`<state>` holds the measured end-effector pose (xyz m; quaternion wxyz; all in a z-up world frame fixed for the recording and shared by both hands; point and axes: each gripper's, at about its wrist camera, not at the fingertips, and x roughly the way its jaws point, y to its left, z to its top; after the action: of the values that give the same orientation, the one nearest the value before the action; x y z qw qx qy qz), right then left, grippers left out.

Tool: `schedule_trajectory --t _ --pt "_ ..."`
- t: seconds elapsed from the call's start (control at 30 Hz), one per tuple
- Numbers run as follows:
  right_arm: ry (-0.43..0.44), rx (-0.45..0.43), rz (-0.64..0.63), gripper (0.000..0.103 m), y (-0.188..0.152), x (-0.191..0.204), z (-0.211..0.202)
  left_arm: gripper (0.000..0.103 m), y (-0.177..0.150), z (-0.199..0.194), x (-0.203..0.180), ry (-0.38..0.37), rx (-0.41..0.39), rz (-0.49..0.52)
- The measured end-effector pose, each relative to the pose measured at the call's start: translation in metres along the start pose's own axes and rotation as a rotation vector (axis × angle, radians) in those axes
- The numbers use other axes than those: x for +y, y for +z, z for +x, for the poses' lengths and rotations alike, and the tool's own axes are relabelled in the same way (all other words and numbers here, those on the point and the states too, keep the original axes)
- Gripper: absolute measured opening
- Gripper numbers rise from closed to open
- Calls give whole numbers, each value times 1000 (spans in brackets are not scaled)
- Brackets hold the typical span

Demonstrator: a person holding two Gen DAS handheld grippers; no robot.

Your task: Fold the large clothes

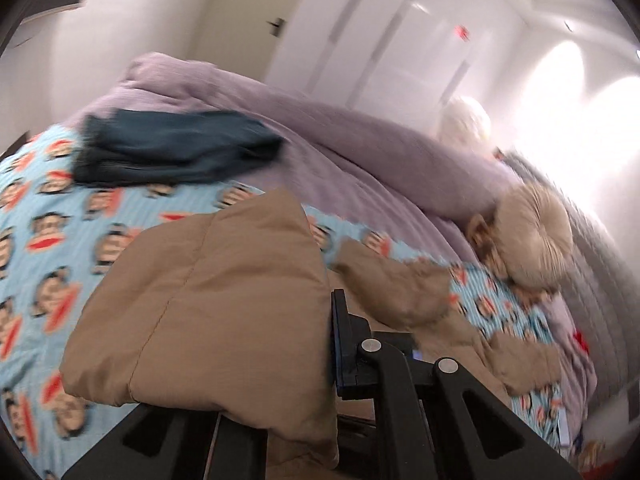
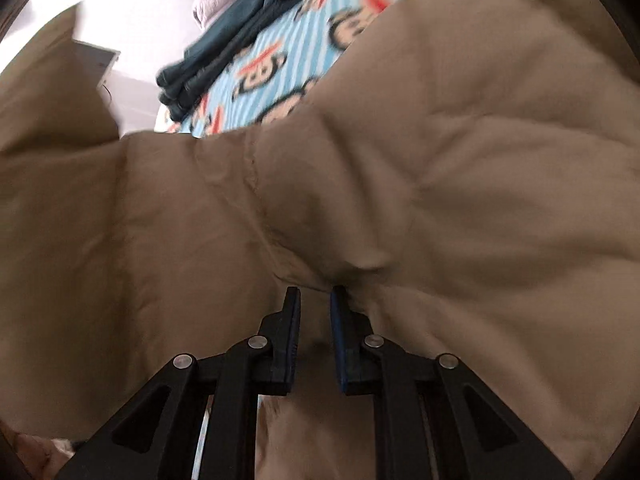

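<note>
A tan padded jacket (image 1: 208,300) lies on the bed, and one fold of it is lifted toward the left wrist camera. My left gripper (image 1: 330,320) is shut on that fold. Only one black finger (image 1: 340,340) shows, because the fabric drapes over the other. In the right wrist view the same jacket (image 2: 460,160) fills nearly the whole picture. My right gripper (image 2: 315,294) points down into it, and its two blue-padded fingers pinch a bunched ridge of the tan cloth.
The bed has a light blue sheet (image 1: 48,240) printed with monkey faces. A folded dark teal garment (image 1: 172,148) lies at its far side beside a heaped lilac duvet (image 1: 340,140). A beige round cushion (image 1: 536,232) rests against the grey headboard (image 1: 612,280). White wardrobe doors (image 1: 400,40) stand behind.
</note>
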<state>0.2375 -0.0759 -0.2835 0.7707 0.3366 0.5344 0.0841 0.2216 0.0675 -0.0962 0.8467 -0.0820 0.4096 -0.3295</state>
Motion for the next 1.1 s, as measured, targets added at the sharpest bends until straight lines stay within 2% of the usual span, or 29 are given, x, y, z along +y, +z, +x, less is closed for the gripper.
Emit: schedule_trajectory --t 0.1,0.27,0.37,0.43,0.47,0.5,0.53,0.57,0.6,0.67,0.7,0.77,0.8,0.83,0.9,1.0,1.1 --pt "-43 -63 34 17 -13 -35 -53 11 -13 41 -47 1 78 93" --pt "-216 -159 131 17 -44 -111 -129 11 -64 114 -109 105 229 265" --pt "-298 -196 170 17 -61 -143 -160 11 -98 137 -124 176 302 350" --pt "-331 -207 180 17 -68 -158 -172 12 -112 139 -128 205 313 381" --pt "-346 -209 182 17 -71 -162 -176 31 -115 137 -128 208 315 389" --pt "-354 -210 185 17 -73 -169 -180 73 -119 133 -129 190 324 394" --pt "-355 -210 187 17 -72 -171 -183 89 -121 125 -131 179 306 396" --pt "-358 -211 186 17 -74 -173 -183 96 -123 119 -133 182 279 403" --pt "-362 -210 181 17 -74 -175 -186 96 -124 111 -135 184 256 424" --pt "-361 -208 171 18 -74 -174 -195 96 -124 102 -135 188 278 445" --pt "-360 -206 168 18 -71 -171 -198 96 -123 93 -134 185 273 439" --pt "-360 -206 148 26 -69 -162 -201 96 -115 71 -126 171 235 413" --pt "-364 -211 125 44 -72 -156 -206 96 -110 56 -119 174 202 391" --pt "-372 -217 101 67 -74 -147 -207 96 -103 40 -109 199 158 362" --pt "-384 -249 20 84 -73 -123 -210 96 -91 21 -87 267 96 303" --pt "-417 -280 -167 84 -74 -76 -205 96 -77 3 -30 391 64 142" --pt "-461 -290 -365 84 -72 -31 -185 96 -76 12 30 456 126 -25"
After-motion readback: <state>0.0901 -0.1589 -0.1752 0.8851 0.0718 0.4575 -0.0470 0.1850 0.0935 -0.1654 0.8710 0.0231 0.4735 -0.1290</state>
